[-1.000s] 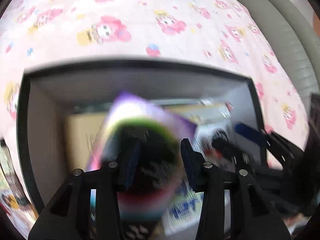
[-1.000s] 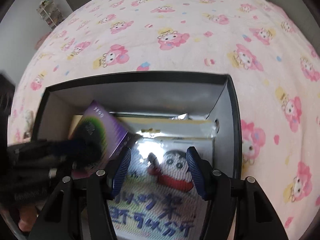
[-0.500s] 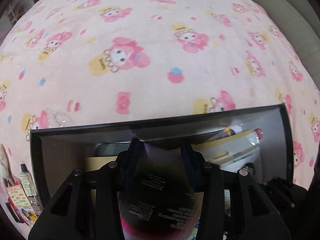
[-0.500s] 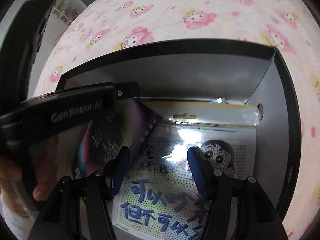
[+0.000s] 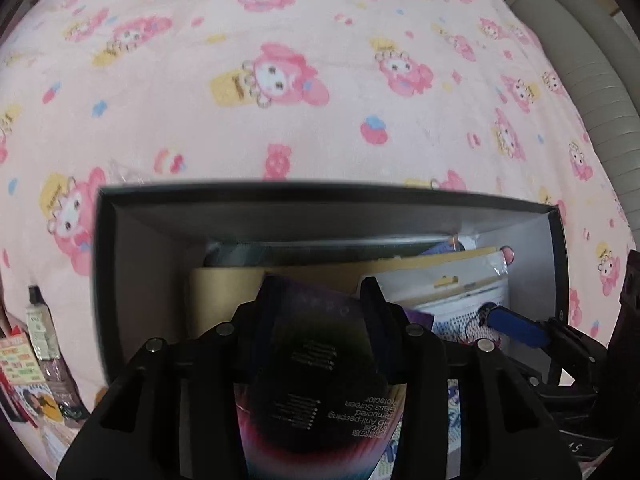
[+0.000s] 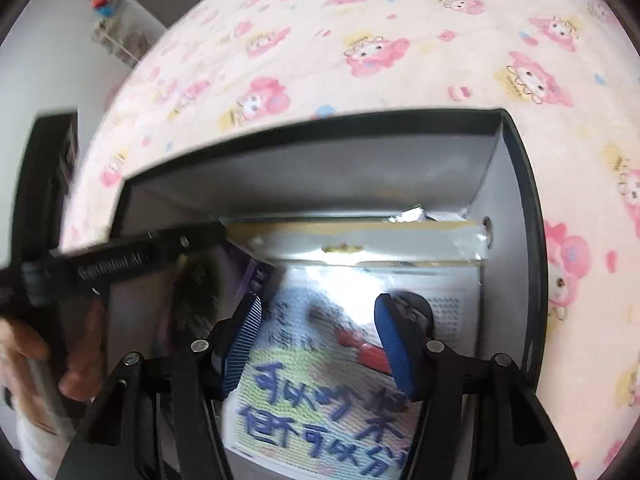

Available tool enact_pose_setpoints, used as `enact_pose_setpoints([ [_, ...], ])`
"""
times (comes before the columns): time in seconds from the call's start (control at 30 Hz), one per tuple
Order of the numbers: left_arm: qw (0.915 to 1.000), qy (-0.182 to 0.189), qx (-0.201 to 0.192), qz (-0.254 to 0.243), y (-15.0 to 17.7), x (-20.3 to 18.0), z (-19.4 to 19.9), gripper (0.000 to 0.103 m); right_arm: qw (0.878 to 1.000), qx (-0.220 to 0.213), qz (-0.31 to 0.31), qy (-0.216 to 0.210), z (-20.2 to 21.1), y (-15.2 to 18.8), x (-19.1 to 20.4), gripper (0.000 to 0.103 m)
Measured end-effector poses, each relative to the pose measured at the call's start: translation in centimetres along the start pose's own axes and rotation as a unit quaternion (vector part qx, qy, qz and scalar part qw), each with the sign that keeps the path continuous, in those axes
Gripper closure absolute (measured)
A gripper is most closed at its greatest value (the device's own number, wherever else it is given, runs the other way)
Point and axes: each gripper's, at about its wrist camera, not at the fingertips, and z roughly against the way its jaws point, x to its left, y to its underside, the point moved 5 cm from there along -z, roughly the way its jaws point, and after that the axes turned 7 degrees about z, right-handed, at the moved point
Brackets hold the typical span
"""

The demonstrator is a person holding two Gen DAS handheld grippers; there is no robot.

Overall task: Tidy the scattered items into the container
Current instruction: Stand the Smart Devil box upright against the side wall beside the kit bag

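A black box (image 5: 320,194) with grey inner walls stands on the pink bed; it also shows in the right wrist view (image 6: 524,208). My left gripper (image 5: 320,300) is shut on a dark purple screen-protector package (image 5: 324,380) and holds it over the box's near left part. The package also shows in the right wrist view (image 6: 200,292). My right gripper (image 6: 318,332) is open and empty above a cartoon bead-kit package (image 6: 332,380) that lies in the box. Its blue fingertip (image 5: 516,326) shows in the left wrist view.
A brown flat pack (image 5: 224,284) and other flat packs lie in the box. A small tube (image 5: 38,320) and printed cards (image 5: 20,364) lie on the bed left of the box. A beige padded headboard (image 5: 592,80) runs along the right. A shelf (image 6: 116,36) stands far left.
My left gripper has lowered and steadied with the purple package over the box. My right gripper has stayed open above the bead kit and shifted slightly.
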Motion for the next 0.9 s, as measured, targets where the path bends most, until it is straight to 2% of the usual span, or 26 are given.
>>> enact_pose_setpoints([
  [0.1, 0.9999, 0.007, -0.014, -0.007, -0.4, -0.3, -0.1, 0.062, 1.0, 0.008, 0.008, 0.012, -0.8, -0.3, 0.5, 0.048],
  [0.2, 0.9998, 0.006, -0.008, -0.016, -0.8, -0.7, -0.8, 0.062, 0.999, 0.025, 0.021, -0.001, -2.2, -0.2, 1.7, 0.047],
  [0.37, 0.9977, -0.048, -0.002, -0.048, -0.3, -1.2, -1.1, 0.061, 0.998, 0.029, 0.041, -0.029, -3.1, 0.4, 2.8, 0.047],
  [0.47, 0.9973, -0.068, 0.007, -0.029, -0.3, 0.0, -0.3, 0.062, 0.996, 0.038, 0.057, -0.052, -3.9, 0.8, 4.2, 0.047],
  [0.5, 0.9979, -0.061, 0.01, -0.021, -0.3, 0.2, 0.0, 0.066, 0.995, 0.046, 0.071, -0.05, -4.0, 1.1, 4.9, 0.047],
  [0.57, 0.9995, -0.017, -0.006, -0.024, 0.2, -0.1, 1.6, 0.066, 0.995, 0.04, 0.085, -0.027, -3.6, 1.2, 5.3, 0.047],
  [0.67, 0.9976, 0.015, -0.022, -0.065, 2.0, -1.8, 3.5, 0.066, 0.998, 0.017, 0.061, 0.002, -1.4, 1.1, 4.4, 0.047],
  [0.77, 0.9929, 0.068, -0.009, -0.097, 4.4, -3.9, 3.9, 0.066, 0.999, -0.012, 0.031, 0.038, 1.0, 1.0, 2.4, 0.047],
  [0.8, 0.99, 0.1, 0.0, -0.099, 5.2, -4.7, 3.8, 0.066, 0.998, -0.021, 0.024, 0.06, 1.7, 1.1, 1.7, 0.047],
  [0.87, 0.9868, 0.133, 0.011, -0.092, 5.9, -5.6, 3.2, 0.068, 0.994, -0.029, 0.013, 0.101, 2.3, 1.5, 0.4, 0.047],
  [0.9, 0.9865, 0.136, 0.017, -0.089, 6.2, -5.9, 2.9, 0.068, 0.994, -0.03, 0.01, 0.105, 2.7, 2.1, -0.1, 0.048],
])
